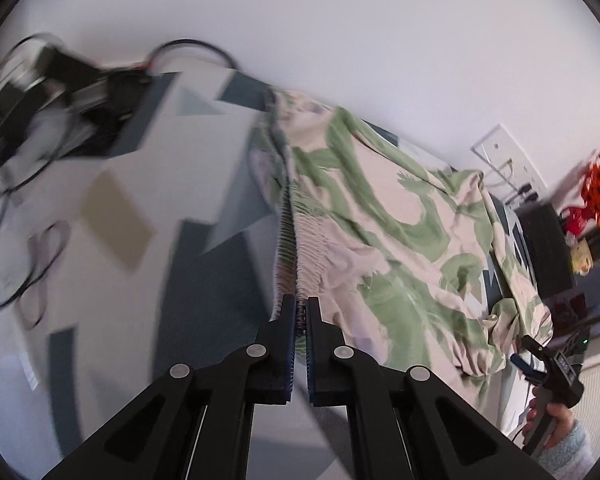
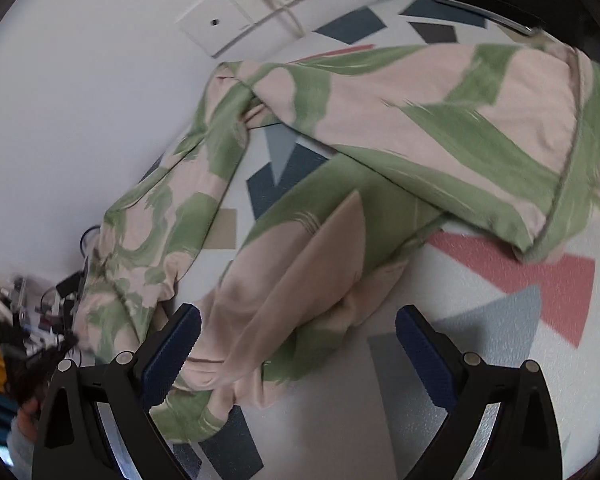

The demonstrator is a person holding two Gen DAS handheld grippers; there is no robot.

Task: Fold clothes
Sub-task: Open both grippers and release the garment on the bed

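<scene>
The left tool (image 1: 299, 306) is clamped on the garment (image 1: 380, 216), its two black fingers pressed together on the gathered, ribbed waistband edge right at the tips. From that pinch the pink and green cloth runs away from the tool and off to its right, draped in loose folds over the worktop (image 1: 204, 272), whose cover carries grey, blue and beige shapes on white. To the left of the tool the cover lies bare, and further out on that side are looped black cables (image 1: 40, 276) and, at the far end, a blurred cluster of dark equipment (image 1: 60, 92). Far to the right, beyond the hanging edge of the cloth, a hand (image 1: 548, 424) in a pale fuzzy sleeve holds the handle of the other tool, and past it stand a black box (image 1: 548, 248) and something red and orange (image 1: 596, 192).

The right tool (image 2: 298, 334) stands wide open, its blue-padded fingers (image 2: 172, 354) well apart and pressing on nothing. A pale pink fold of the garment (image 2: 300, 280) lies between and just ahead of them, close to the left finger; bare worktop (image 2: 480, 320) with a red and a grey patch lies by the right finger. Further ahead the cloth spreads in two parts, one trailing away to the left and a broader panel across the upper right. Beyond it is a white wall plate (image 2: 236, 20) with a cable. Low at the far left is blurred dark gear.
</scene>
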